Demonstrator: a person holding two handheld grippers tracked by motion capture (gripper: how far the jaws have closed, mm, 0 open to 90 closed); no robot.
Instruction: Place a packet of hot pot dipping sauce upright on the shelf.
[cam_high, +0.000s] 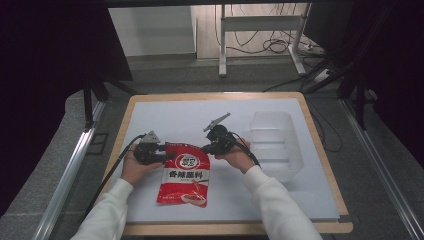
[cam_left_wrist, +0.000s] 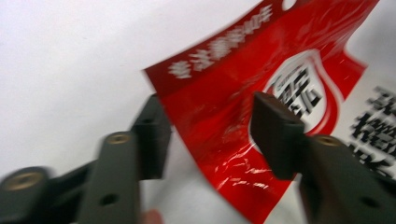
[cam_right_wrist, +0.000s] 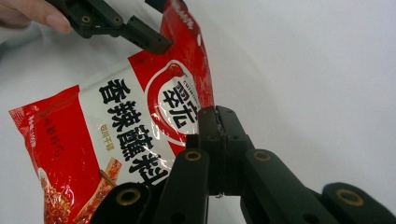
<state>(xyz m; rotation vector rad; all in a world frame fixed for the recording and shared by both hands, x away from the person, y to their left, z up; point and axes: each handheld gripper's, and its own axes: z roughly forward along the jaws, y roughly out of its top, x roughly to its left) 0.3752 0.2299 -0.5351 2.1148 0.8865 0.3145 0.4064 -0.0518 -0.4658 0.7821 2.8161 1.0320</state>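
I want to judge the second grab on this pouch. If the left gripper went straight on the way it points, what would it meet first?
Most likely the red seasoning pouch: its top corner already lies between the left gripper's jaws, which are apart and not yet pressing on it.

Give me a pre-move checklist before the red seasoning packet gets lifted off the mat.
1. Right hand-held gripper clamped on the red packet: ok, jaws shut on its top edge.
2. Left hand-held gripper gripping the packet's other top corner: not ok, jaws straddle the corner with a gap on each side.
3. Packet corner centred between the left jaws: ok in the left gripper view.
4. Clear plastic container upright and open on the white mat: ok.
5. Path from packet to container free of other things: ok.
6. Packet sealed: cannot tell.
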